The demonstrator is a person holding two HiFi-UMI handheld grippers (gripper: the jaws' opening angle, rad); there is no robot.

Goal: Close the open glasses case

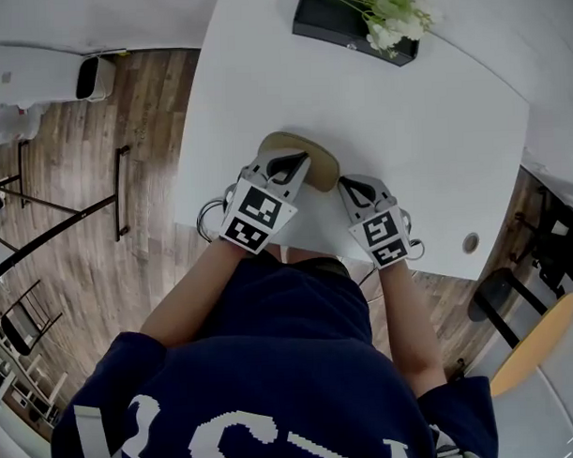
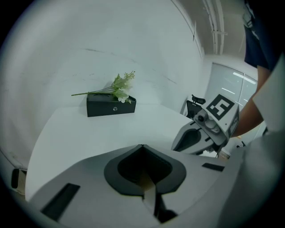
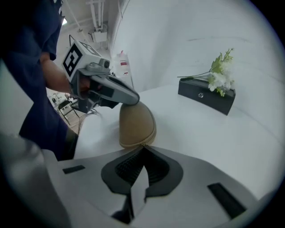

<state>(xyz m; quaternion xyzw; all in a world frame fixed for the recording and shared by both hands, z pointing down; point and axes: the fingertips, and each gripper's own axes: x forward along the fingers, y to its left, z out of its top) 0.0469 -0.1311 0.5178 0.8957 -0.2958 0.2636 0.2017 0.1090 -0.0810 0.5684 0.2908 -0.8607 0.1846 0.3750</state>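
Note:
A tan glasses case (image 1: pixel 318 156) lies on the white table (image 1: pixel 414 125) near its front edge, lid down on its base, with the zip seam showing in the right gripper view. My left gripper (image 1: pixel 295 164) is shut and rests on top of the case's left end (image 3: pixel 136 122). A sliver of tan (image 2: pixel 144 180) shows beneath its jaws (image 2: pixel 141 145). My right gripper (image 3: pixel 143 146) is shut, empty, and its tip touches the case's near end at the seam. In the head view it (image 1: pixel 345 184) sits just right of the case.
A black box with white flowers (image 1: pixel 350 24) stands at the table's far edge. The table has a small round hole (image 1: pixel 470 242) at the front right. Chairs (image 1: pixel 515 319) stand to the right, with wooden floor on the left.

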